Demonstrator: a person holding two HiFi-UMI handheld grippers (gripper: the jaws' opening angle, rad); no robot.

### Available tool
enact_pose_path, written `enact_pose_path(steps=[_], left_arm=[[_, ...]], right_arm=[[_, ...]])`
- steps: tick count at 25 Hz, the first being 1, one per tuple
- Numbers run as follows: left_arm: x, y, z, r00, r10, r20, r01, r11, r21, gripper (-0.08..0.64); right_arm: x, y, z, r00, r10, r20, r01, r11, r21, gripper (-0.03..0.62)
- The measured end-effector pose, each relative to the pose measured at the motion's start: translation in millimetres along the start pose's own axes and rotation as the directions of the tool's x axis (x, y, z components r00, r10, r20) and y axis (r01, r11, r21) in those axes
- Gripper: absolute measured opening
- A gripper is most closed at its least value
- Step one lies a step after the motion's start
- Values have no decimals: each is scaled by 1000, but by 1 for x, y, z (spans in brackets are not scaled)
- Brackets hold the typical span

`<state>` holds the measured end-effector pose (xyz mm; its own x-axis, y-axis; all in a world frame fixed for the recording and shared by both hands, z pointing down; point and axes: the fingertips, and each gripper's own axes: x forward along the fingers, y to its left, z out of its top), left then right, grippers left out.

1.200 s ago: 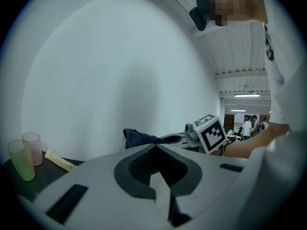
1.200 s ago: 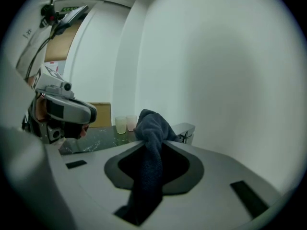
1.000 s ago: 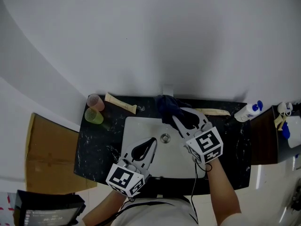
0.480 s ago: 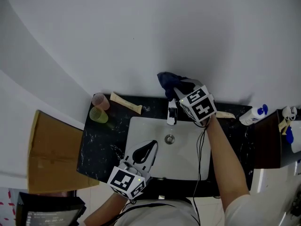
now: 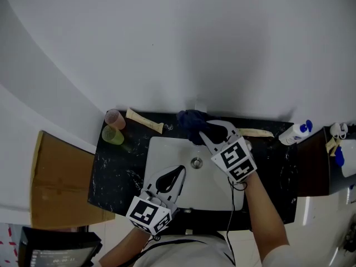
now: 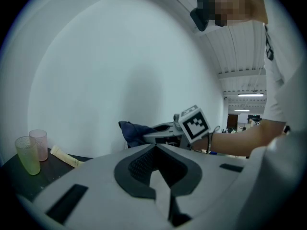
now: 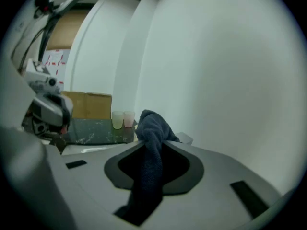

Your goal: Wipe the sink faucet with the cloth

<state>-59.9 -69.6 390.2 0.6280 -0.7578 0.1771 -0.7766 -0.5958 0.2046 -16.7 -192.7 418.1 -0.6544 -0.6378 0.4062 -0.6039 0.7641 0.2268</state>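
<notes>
A dark blue terry cloth [image 5: 191, 121] is bunched at the back rim of the white rectangular sink [image 5: 161, 152], draped over the spot where the faucet stands, so the faucet itself is mostly hidden. The right gripper [image 5: 207, 131] is clamped on that cloth; a fold of it runs down between the jaws. The left gripper [image 5: 177, 172] hovers over the basin's near left part, its jaws closed together with nothing between them.

The round metal drain [image 5: 196, 162] sits mid-basin. The counter [image 5: 119, 168] is black stone with white veining. At its back left corner stand two translucent cups, one pink [image 5: 114, 118] and one green [image 5: 111, 136]; I cannot tell whether they hold anything. A cream tube [image 5: 143, 121] lies beside them. A white bottle with a blue cap [image 5: 295, 131] lies at the right end. A cardboard box [image 5: 58, 182] sits left of the counter.
</notes>
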Motion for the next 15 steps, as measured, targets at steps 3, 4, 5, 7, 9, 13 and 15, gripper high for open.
enact_pose_path(steps=[3,4,5,7,9,13,15], left_arm=[[0,-4,0,1000,-7,-1,7,1000,1,0],[0,-3,-2,1000,-10,0,10,1000,1,0],[0,-1,-3,1000,-11,0,11,1000,0,0],[-1,0,-4,1000,-8,-4,8,1000,-1,0],[-4,-6,-7,1000,-9,-1,9,1000,4,0],[-3,-5,-12,1000,-10,3,10,1000,6,0],[-3,1,-11,1000,0,-6,0,1000,2,0]], right_arm=[[-17,23,-16,999,-50,-5,50,996,-71,89],[-17,27,-23,999,-51,-7,50,997,-58,89],[-16,30,-28,999,-48,-12,48,998,-40,89],[-12,30,-37,998,-52,-23,52,999,-7,89],[-11,24,-42,997,-67,-29,68,998,14,89],[9,9,-51,996,-76,-45,79,994,75,89],[25,-4,-52,996,-78,-54,84,989,122,89]])
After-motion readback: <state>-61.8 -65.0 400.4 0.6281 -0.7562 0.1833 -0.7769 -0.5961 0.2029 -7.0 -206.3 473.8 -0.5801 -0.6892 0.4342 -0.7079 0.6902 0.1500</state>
